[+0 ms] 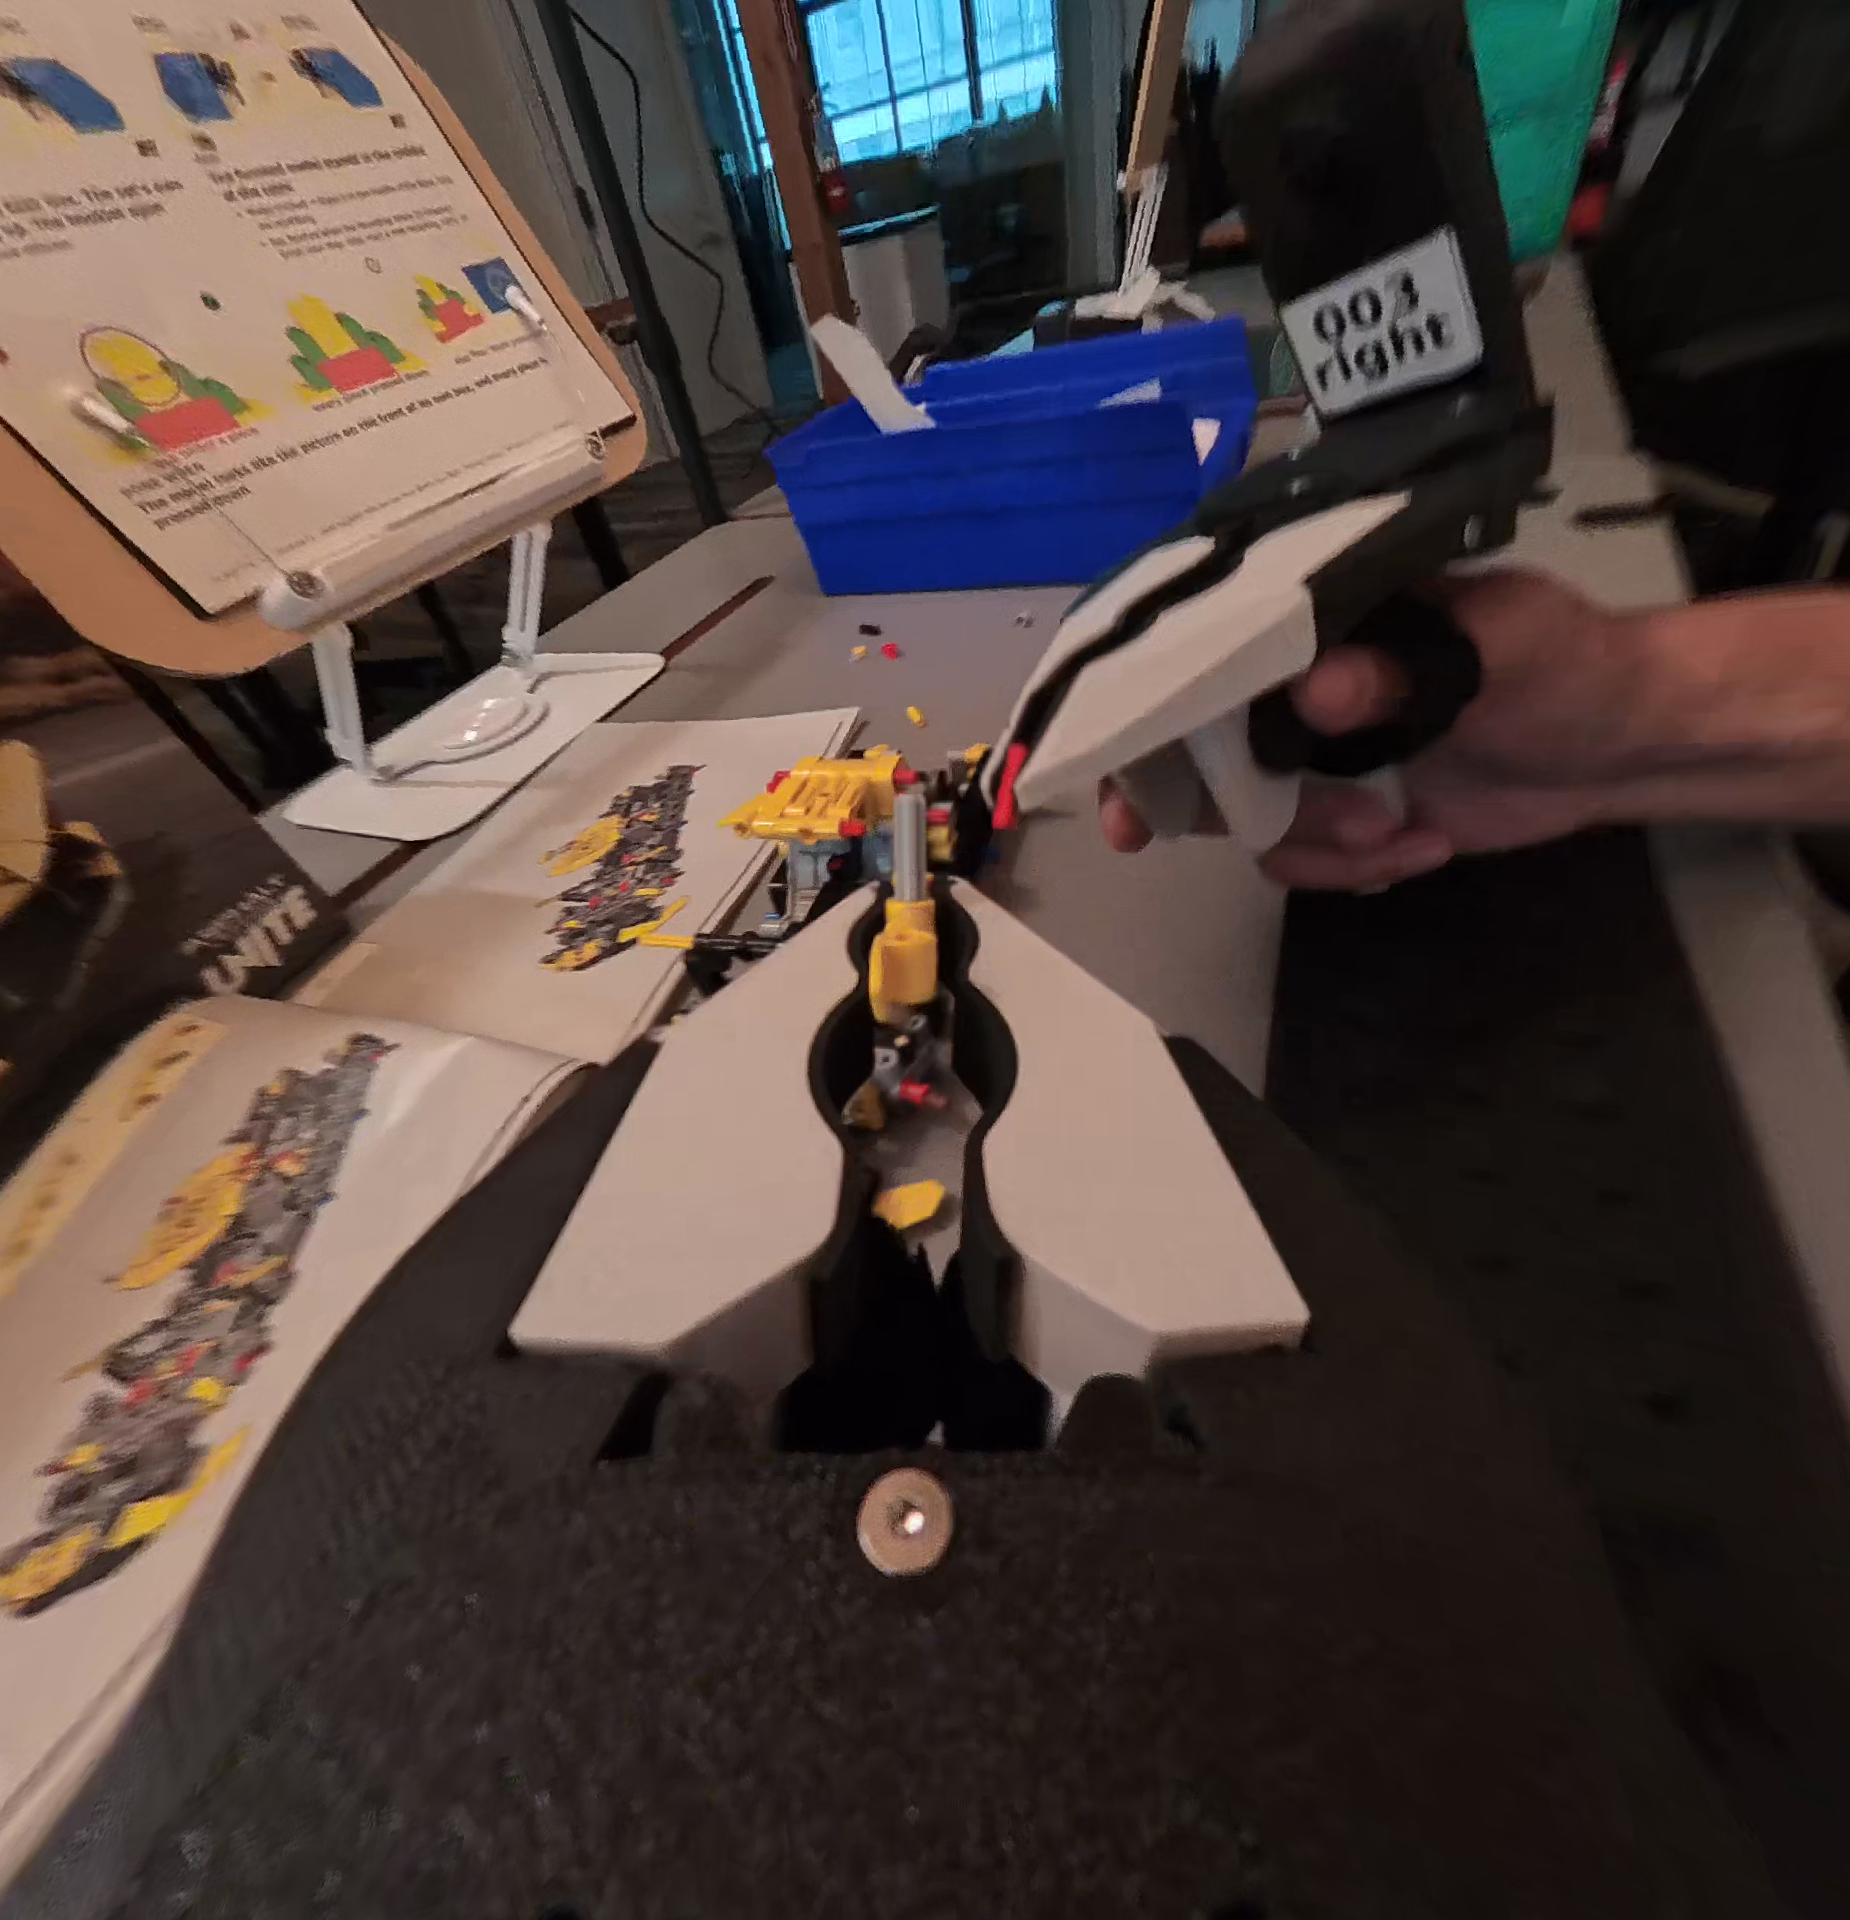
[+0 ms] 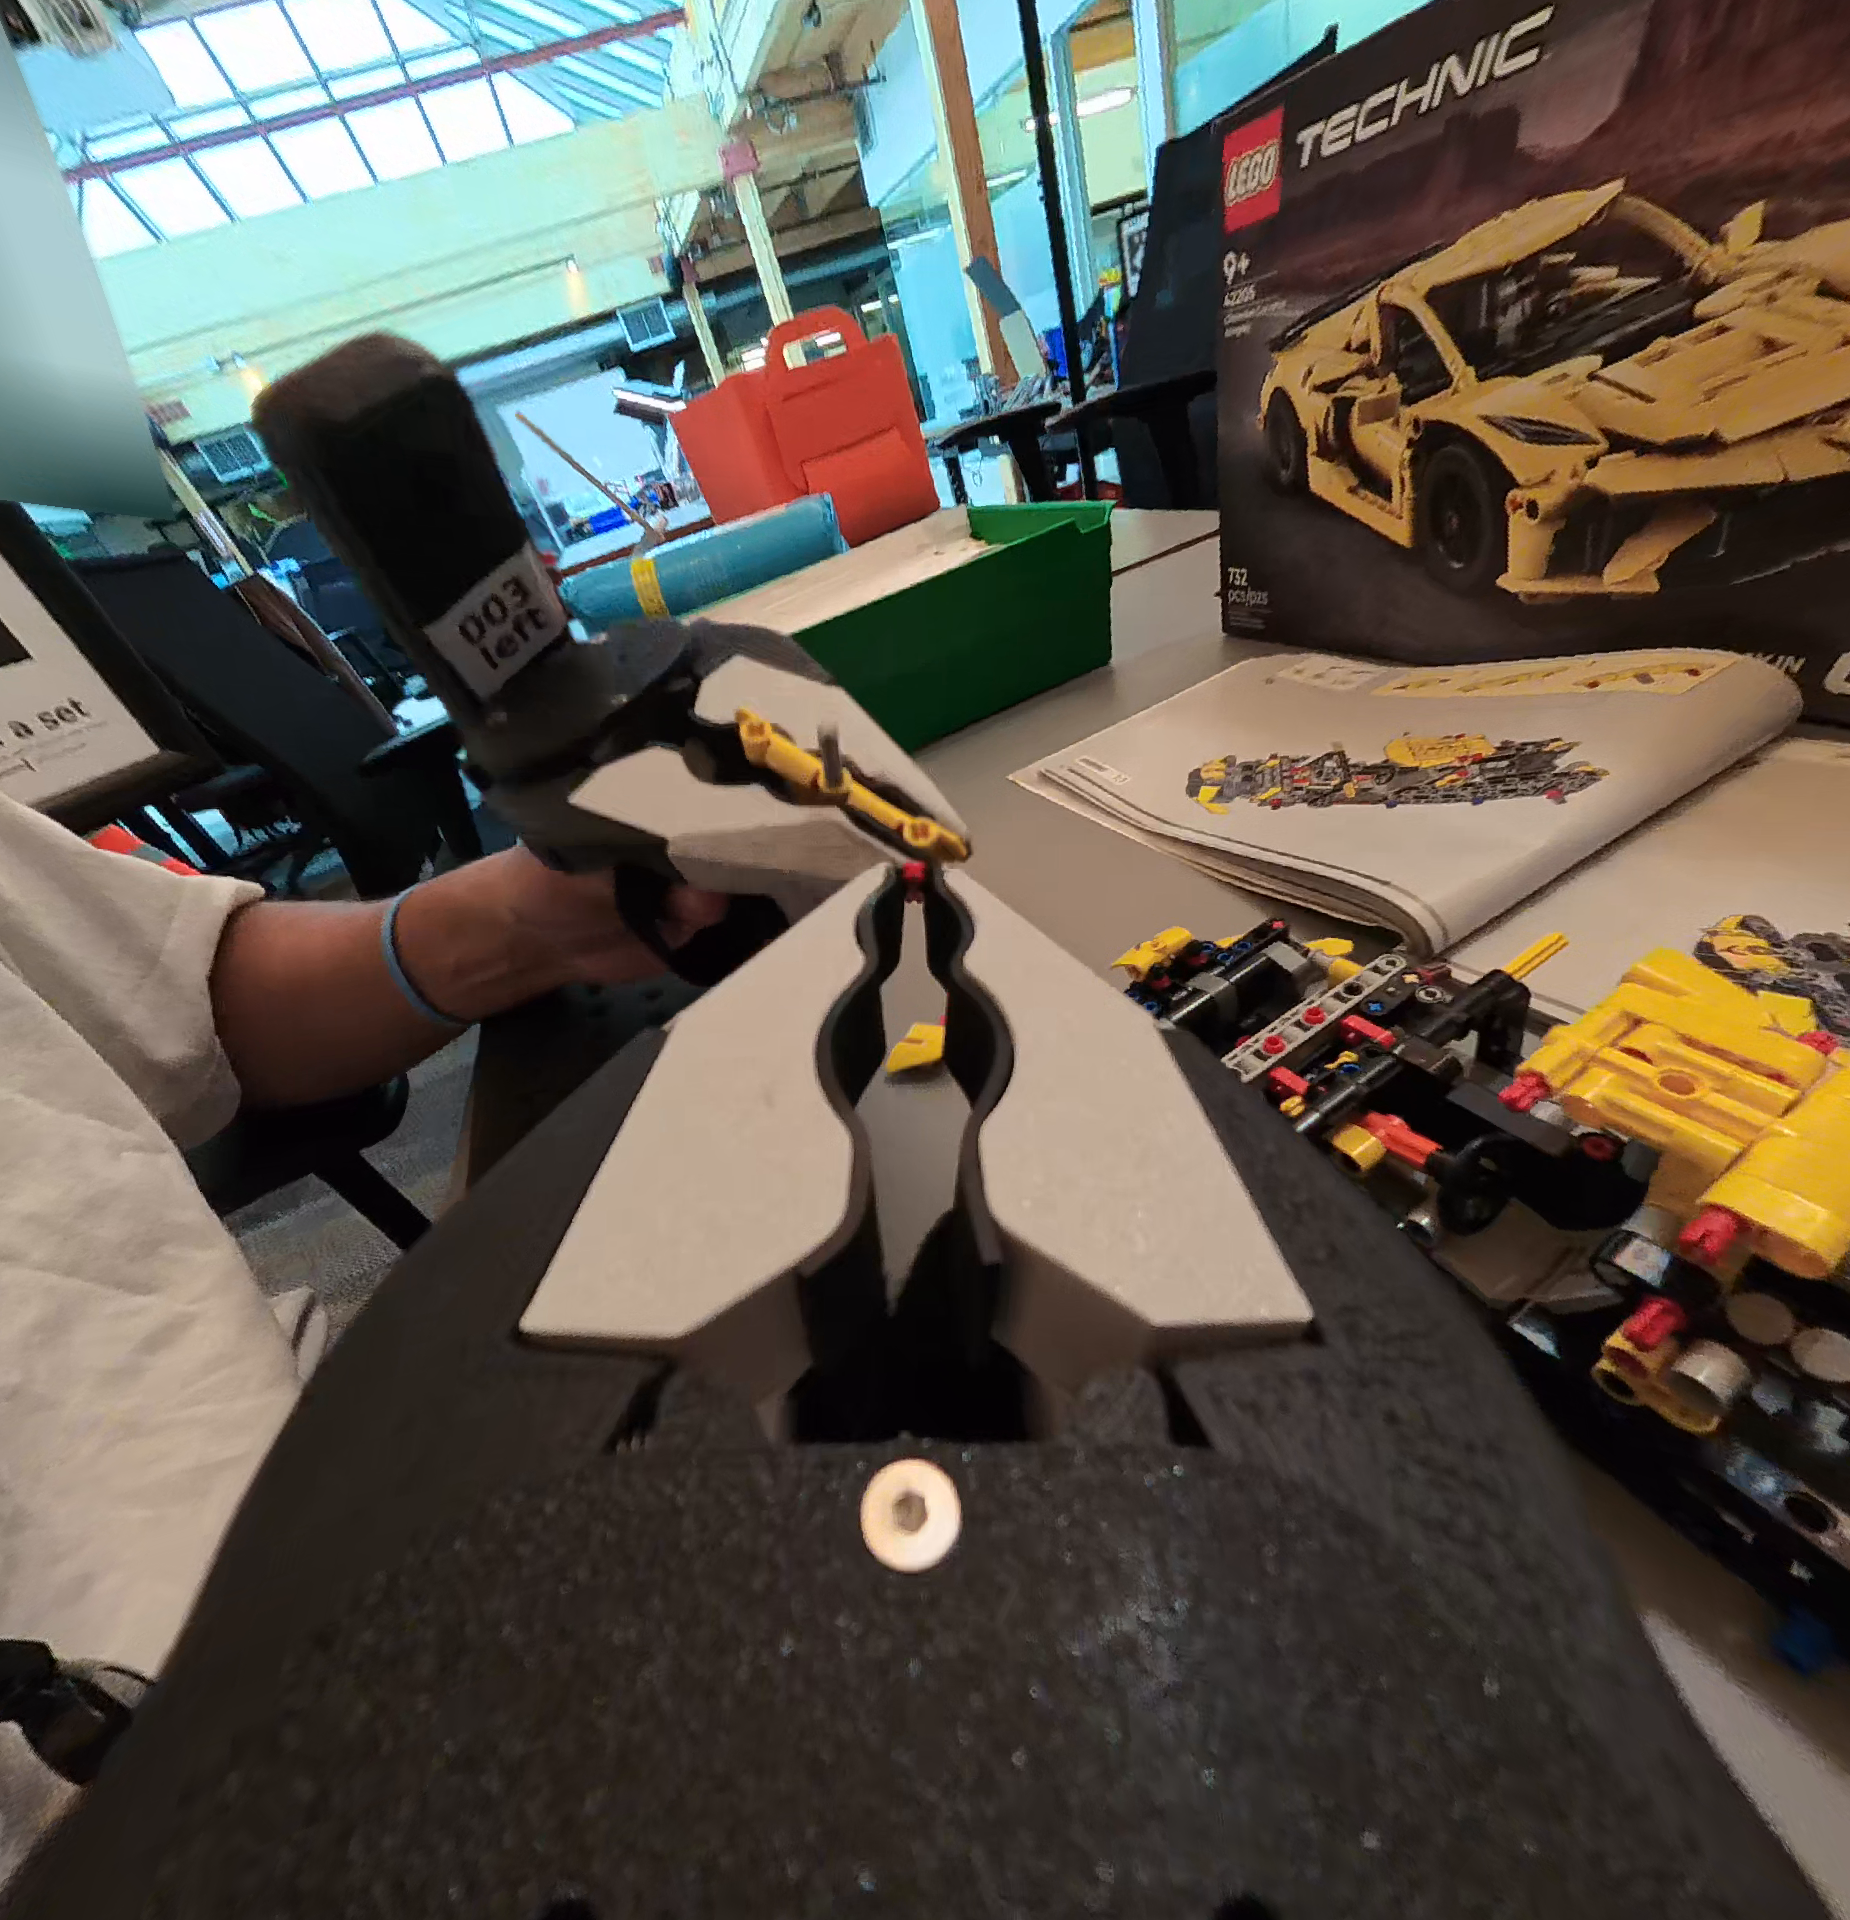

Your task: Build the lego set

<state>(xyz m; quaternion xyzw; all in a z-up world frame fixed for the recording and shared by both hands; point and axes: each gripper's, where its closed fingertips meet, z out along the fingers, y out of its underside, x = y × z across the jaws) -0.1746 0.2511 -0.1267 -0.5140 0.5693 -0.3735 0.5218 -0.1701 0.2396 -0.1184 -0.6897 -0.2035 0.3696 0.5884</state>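
My left gripper is shut on a long yellow beam with a grey axle standing up through it. In the right wrist view the left gripper holds that beam level above the table. My right gripper is shut on a small red pin, its tips just below the beam's near end. In the left wrist view the right gripper shows with the red pin, over the partly built yellow and black model, which also shows at the right.
Open instruction booklets lie beside the model. A blue bin and an instruction board on a stand stand behind. A green bin and the set's box stand on the table. A loose yellow piece and several small parts lie about. The tips of both grippers are at nearly the same place. Left tips and right tips are each some 15 cm from the loose yellow piece.
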